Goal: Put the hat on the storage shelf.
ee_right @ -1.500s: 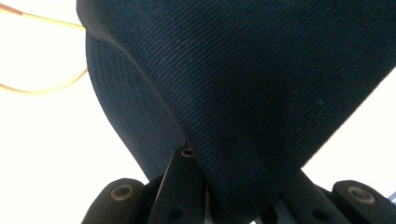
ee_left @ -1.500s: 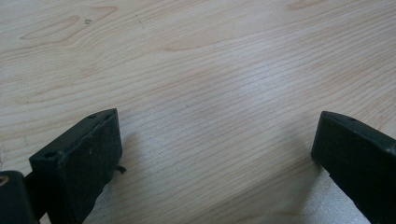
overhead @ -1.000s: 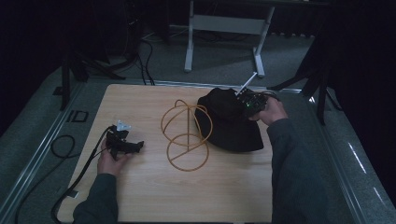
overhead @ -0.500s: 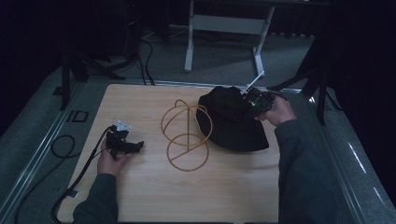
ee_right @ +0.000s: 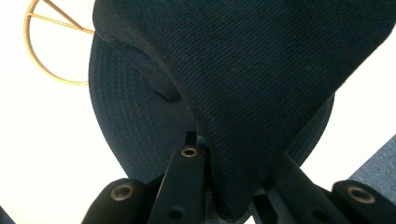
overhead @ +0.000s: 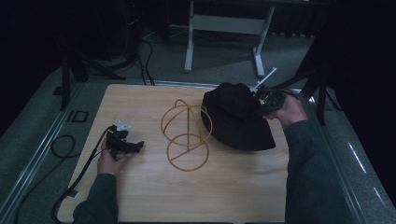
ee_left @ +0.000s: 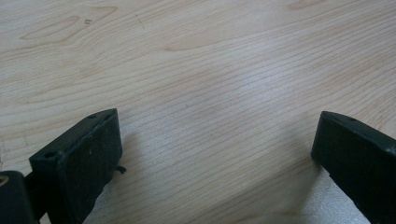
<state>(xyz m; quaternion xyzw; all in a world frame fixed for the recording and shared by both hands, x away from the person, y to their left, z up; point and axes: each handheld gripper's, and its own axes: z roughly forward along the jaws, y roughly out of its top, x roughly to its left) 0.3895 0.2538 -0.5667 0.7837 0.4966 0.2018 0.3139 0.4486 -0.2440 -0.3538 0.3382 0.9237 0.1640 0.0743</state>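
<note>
Black fabric is bunching between the jaws of the right gripper (ee_right: 224, 186), which is pinching the crown of a dark bucket hat (overhead: 236, 116) at the far right of the wooden table (overhead: 140, 100). In the right gripper view the jaws are sitting closed tight on a fold of the hat's twill, with the stitched brim hanging below and behind the pinched cloth. From the high view, the right gripper (overhead: 267, 100) is sitting at the hat's far right edge, a hand wrapped round it and a sleeved forearm coming in from the bottom right; the near brim is lying close to the tabletop.

Just to the left of the hat, a gold wire stand (overhead: 187, 135) is standing on the table, its round base ring resting on the wood and its upper loops rising beside the brim, which is overlapping them in the high view.

Well apart, at the near left, the left gripper (overhead: 123, 142) is resting low over the table in the person's other hand. Its jaws are standing wide apart above bare wood grain, gripping nothing.
</note>
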